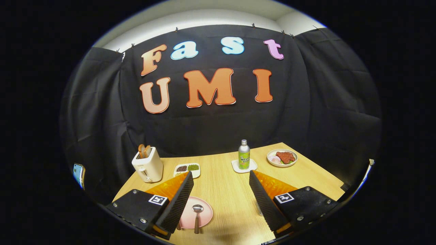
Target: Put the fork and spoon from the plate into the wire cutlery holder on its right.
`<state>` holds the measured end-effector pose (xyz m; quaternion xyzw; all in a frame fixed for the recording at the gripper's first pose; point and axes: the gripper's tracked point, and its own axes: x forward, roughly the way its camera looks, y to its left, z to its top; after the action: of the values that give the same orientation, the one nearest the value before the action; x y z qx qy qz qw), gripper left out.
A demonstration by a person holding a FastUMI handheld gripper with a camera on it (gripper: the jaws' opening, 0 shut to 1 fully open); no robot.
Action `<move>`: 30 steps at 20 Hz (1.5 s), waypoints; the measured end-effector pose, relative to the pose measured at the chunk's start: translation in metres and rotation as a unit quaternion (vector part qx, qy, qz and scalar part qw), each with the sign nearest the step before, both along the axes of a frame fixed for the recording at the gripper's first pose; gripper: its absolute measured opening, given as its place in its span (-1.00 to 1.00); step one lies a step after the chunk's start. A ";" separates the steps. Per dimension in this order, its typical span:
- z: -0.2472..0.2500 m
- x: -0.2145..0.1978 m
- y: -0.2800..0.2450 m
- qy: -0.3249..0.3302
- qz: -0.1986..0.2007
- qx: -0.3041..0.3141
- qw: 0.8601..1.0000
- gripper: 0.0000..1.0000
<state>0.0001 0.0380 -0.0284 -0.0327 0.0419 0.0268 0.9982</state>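
the gripper (pixel 221 200) is held low over the near edge of the desk (pixel 228 190), and its two fingers (pixel 178 200) are spread wide apart, with nothing grasped between them. just inside the left finger a pink plate (pixel 202 212) is seen near the desk's near edge. on the plate a spoon (pixel 197 214) is laid, metal and shiny, its bowl pointing away toward the far edge and its handle toward the near edge. behind the right finger a small metal part (pixel 259 208) is seen; whether it is the wire holder cannot be told. further, toward the far edge, a white toaster (pixel 148 165) with bread, a small divided dish (pixel 187 169), a bottle (pixel 244 154) on a white coaster (pixel 244 166), and a plate of food (pixel 282 158) are placed.
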 end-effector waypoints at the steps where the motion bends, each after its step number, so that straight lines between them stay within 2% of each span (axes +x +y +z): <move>1: 0.001 0.000 -0.001 -0.001 0.000 0.002 1.000 0.97; 5: 0.002 0.005 0.004 -0.003 0.005 0.016 1.000 0.97; 15: -0.033 0.005 0.034 0.025 0.036 -0.014 0.999 0.97; 23: -0.100 0.021 0.057 0.091 0.059 -0.038 0.993 0.97; 30: -0.163 0.035 0.062 0.163 0.055 -0.042 0.984 0.89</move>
<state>0.0350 0.1004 -0.1915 -0.0716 0.2029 0.0847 0.9729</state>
